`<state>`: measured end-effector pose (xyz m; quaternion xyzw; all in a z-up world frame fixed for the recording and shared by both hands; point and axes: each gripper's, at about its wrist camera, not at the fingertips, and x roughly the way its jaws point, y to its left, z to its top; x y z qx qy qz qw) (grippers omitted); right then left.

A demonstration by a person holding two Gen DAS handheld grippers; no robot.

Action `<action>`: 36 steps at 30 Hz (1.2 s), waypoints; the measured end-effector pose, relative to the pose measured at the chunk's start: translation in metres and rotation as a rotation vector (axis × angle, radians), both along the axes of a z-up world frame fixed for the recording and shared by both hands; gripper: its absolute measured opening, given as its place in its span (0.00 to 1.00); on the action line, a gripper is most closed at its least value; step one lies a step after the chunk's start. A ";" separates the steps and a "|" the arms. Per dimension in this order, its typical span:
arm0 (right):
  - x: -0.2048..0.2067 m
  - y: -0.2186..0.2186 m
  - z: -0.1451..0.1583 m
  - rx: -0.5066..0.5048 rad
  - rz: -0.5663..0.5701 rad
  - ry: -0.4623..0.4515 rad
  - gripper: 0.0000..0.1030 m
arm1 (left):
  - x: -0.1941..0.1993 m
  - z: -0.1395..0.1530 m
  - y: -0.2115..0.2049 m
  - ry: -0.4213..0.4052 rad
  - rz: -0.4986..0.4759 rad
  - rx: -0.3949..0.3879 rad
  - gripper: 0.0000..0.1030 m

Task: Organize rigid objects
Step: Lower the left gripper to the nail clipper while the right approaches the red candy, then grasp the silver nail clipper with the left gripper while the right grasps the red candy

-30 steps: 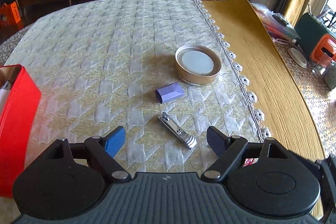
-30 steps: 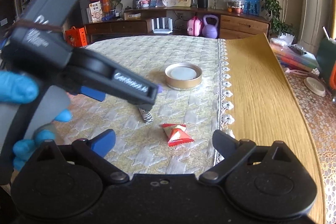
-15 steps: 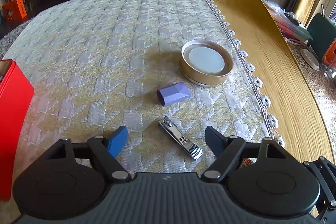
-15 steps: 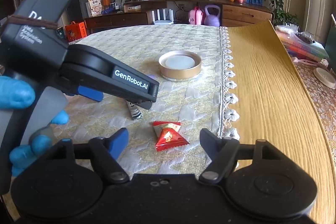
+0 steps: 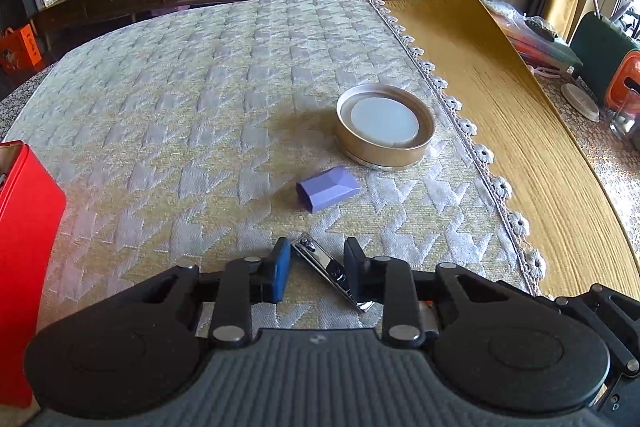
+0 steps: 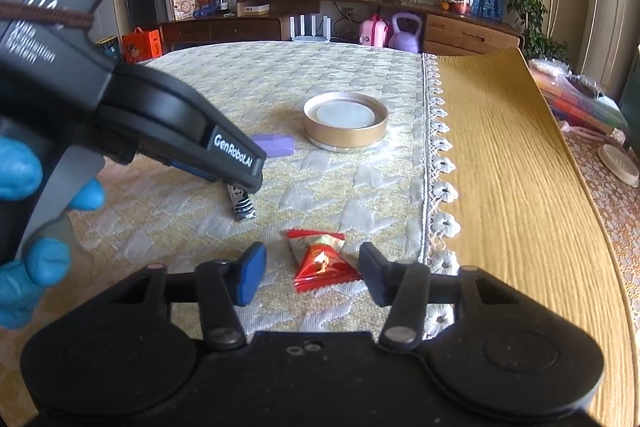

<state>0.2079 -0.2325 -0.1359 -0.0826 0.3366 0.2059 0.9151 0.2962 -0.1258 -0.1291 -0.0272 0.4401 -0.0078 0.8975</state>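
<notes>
At the lower centre of the left wrist view, the left gripper (image 5: 316, 269) has its jaws drawn in on either side of the nail clipper (image 5: 334, 273), which lies slantwise on the patterned cloth (image 5: 200, 115) of the desk. The dark jaw touches the clipper's side; the blue one sits just beside its upper end, so whether the grip is fully clenched cannot be told. Above it, mid-frame, lies a small purple block (image 5: 328, 187), and further up and to the right a round gold lid (image 5: 385, 129) (open side up, pale disc inside). A red box (image 5: 24, 227) fills the left edge.

In the right wrist view, the right gripper (image 6: 312, 277) hangs released, jaws wide apart, with a red candy wrapper (image 6: 322, 259) between them on the cloth. The left gripper's body crosses the upper left, held by a blue-gloved hand (image 6: 24, 227).
</notes>
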 end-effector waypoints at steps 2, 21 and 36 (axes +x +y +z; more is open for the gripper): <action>-0.001 0.001 0.001 -0.004 0.004 0.000 0.38 | -0.004 0.001 -0.001 -0.005 -0.018 0.010 0.18; -0.019 -0.001 0.007 0.011 -0.068 -0.003 0.30 | -0.030 0.014 0.005 -0.022 -0.097 0.018 0.07; -0.024 -0.004 -0.001 0.031 -0.065 0.016 0.39 | -0.021 0.009 0.009 -0.008 -0.077 -0.041 0.55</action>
